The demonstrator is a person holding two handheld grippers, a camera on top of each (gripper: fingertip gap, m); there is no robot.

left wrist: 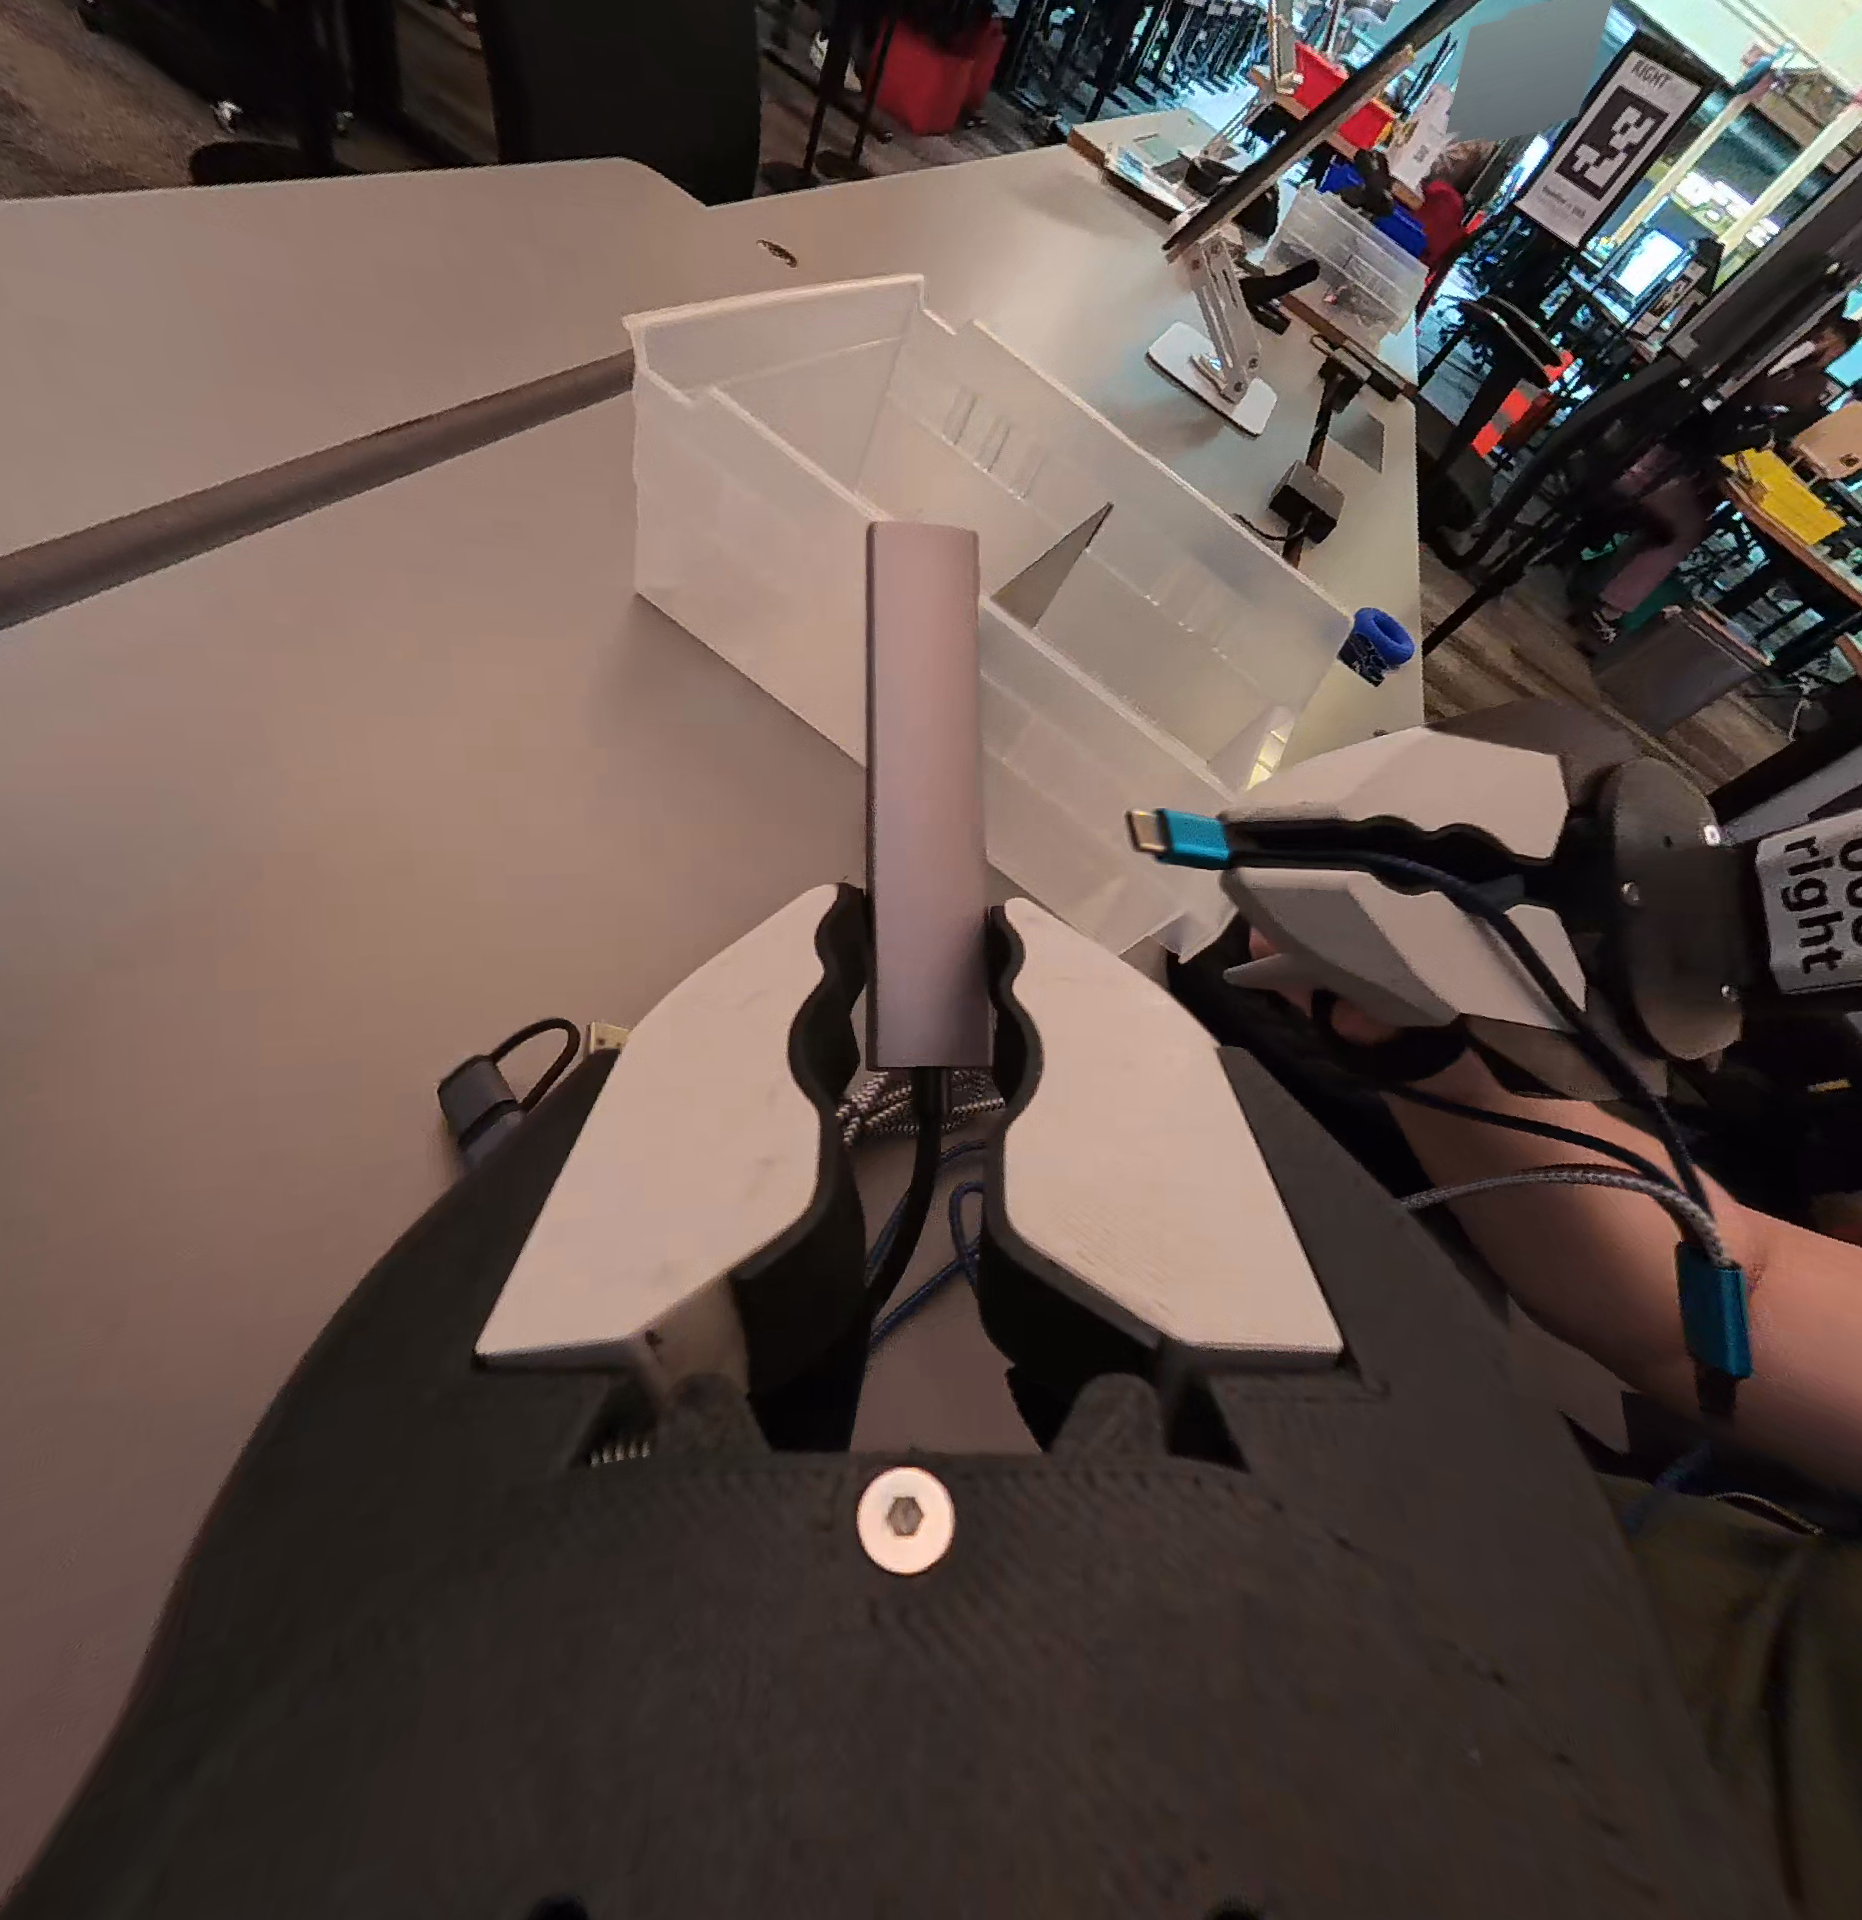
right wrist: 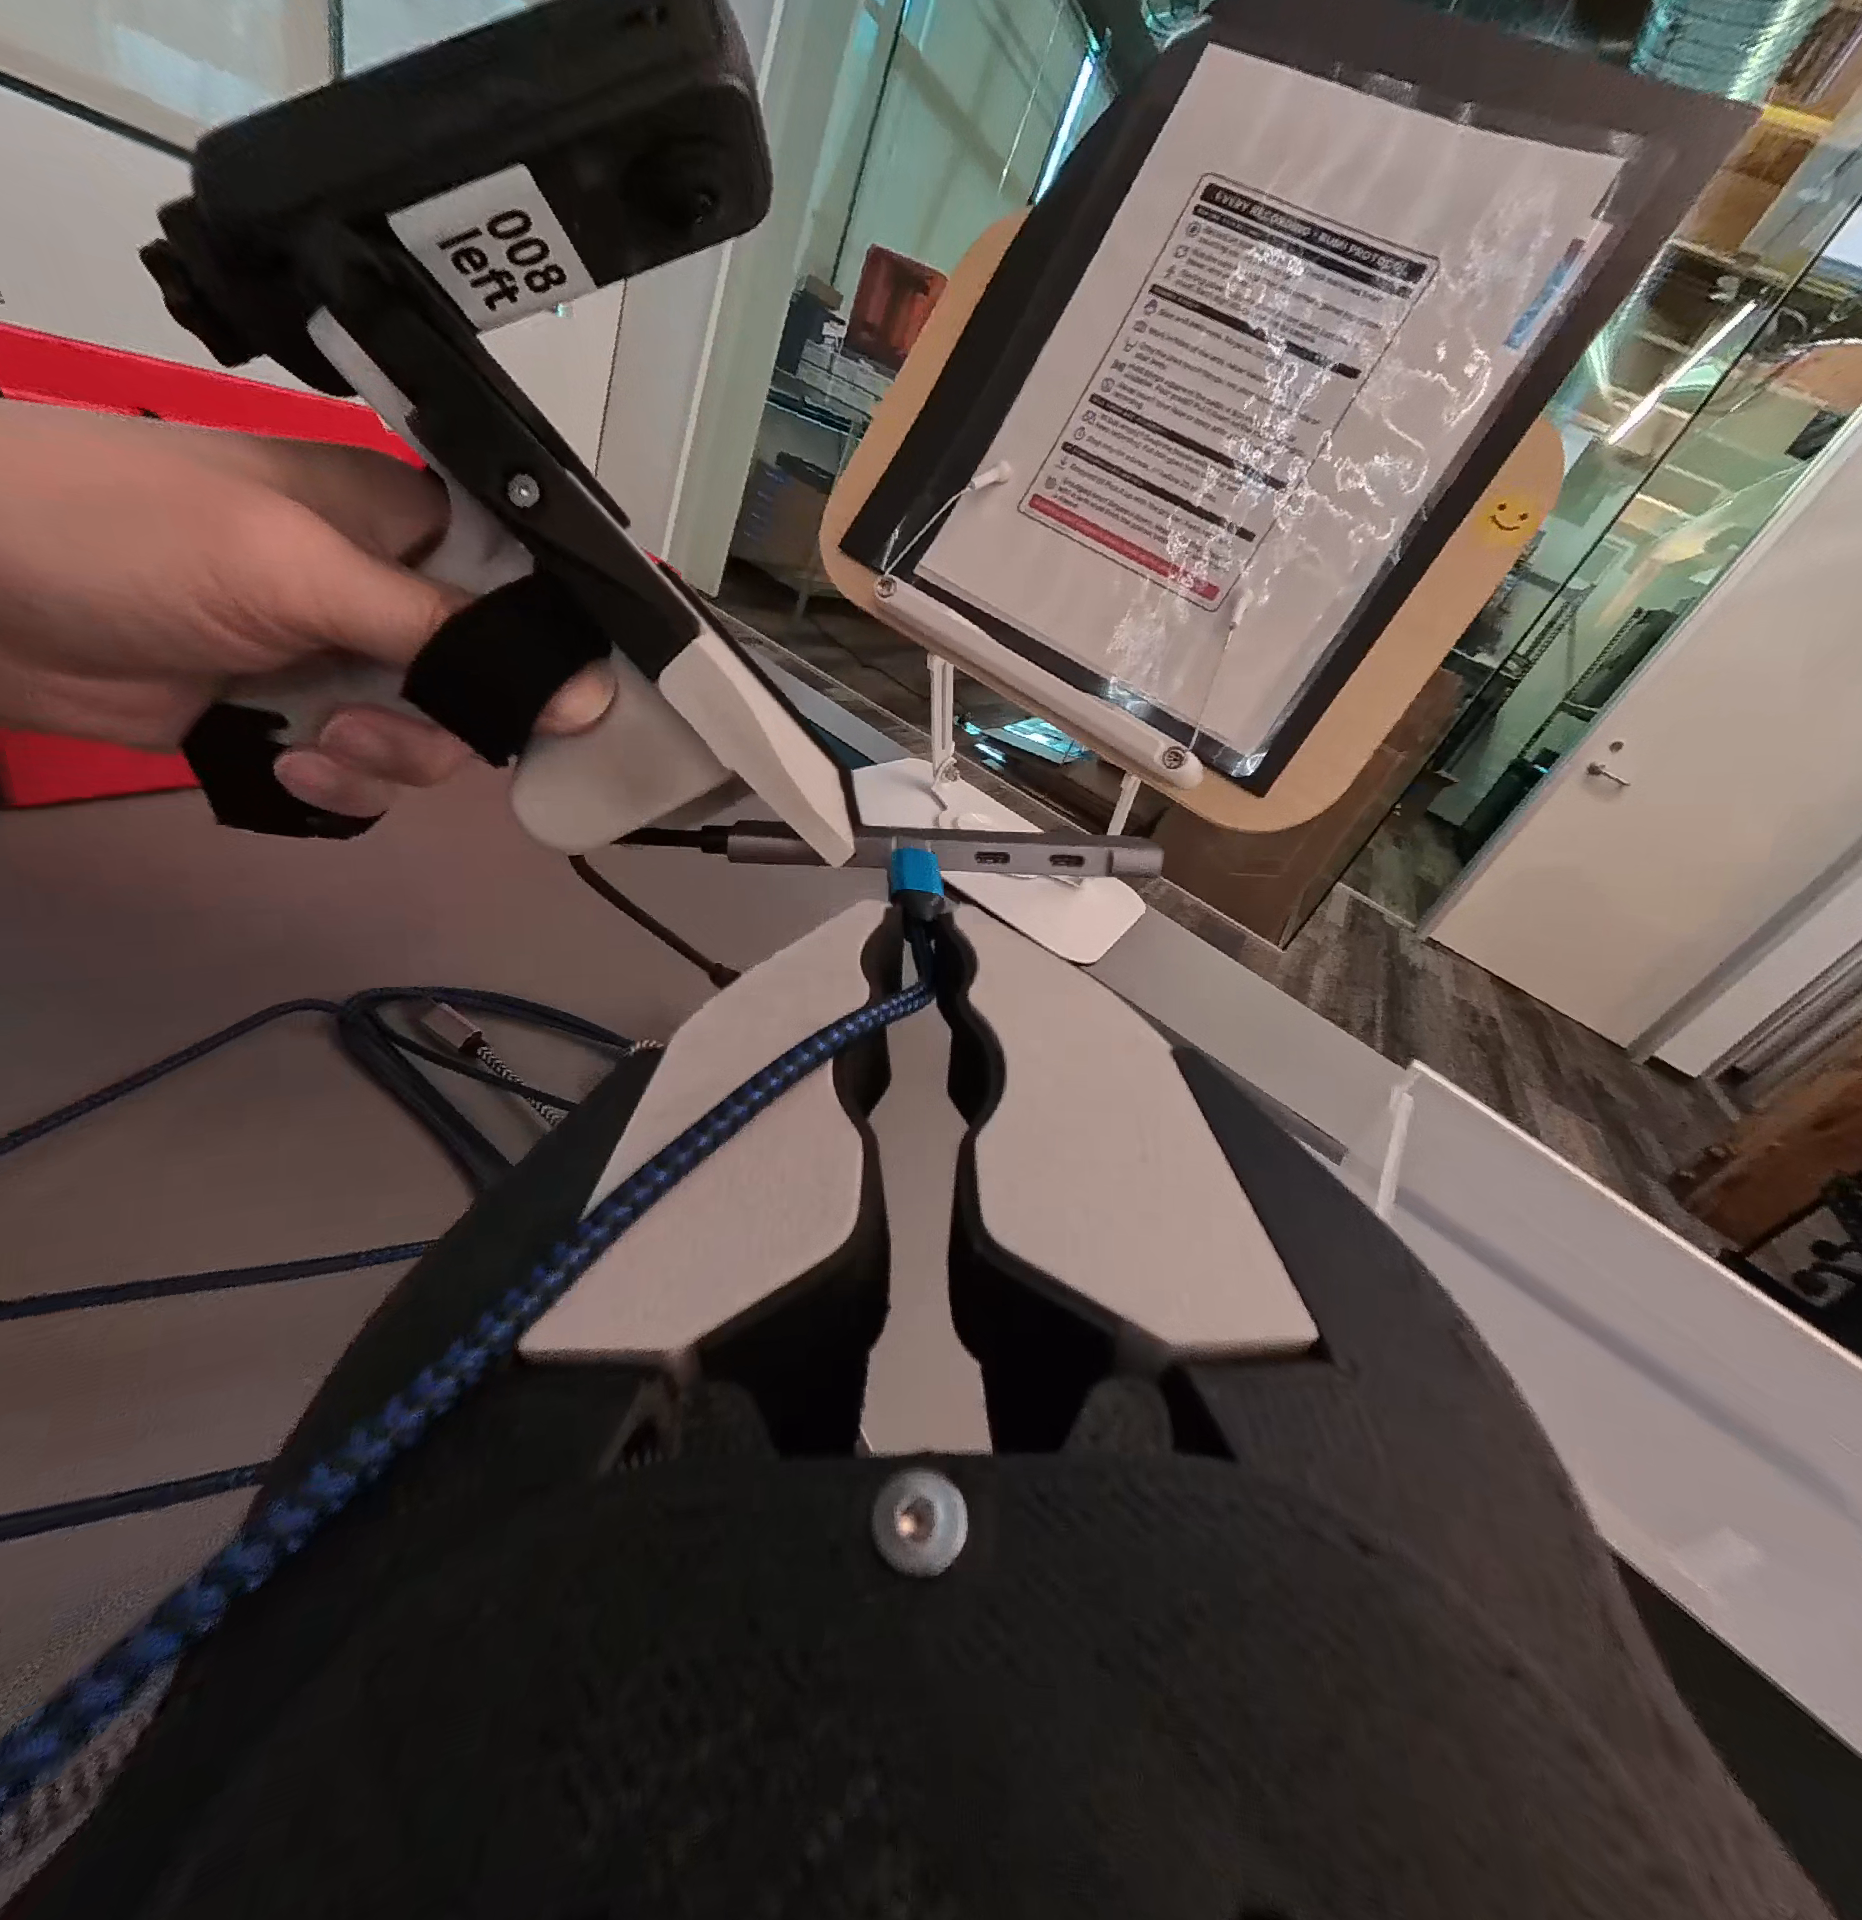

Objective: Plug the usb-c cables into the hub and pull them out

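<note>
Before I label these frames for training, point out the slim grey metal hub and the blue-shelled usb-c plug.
slim grey metal hub (left wrist: 924, 790): left wrist view, middle of its flat face.
blue-shelled usb-c plug (left wrist: 1189, 840): left wrist view, its blue shell.

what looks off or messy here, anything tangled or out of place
Nothing damaged or spilled. Only the spare cables lie in a loose tangle on the table. The hub and blue usb-c plug are held apart.

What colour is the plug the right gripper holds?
Bright blue shell on the usb-c plug, silver tip; clearest in the left wrist view.
</note>
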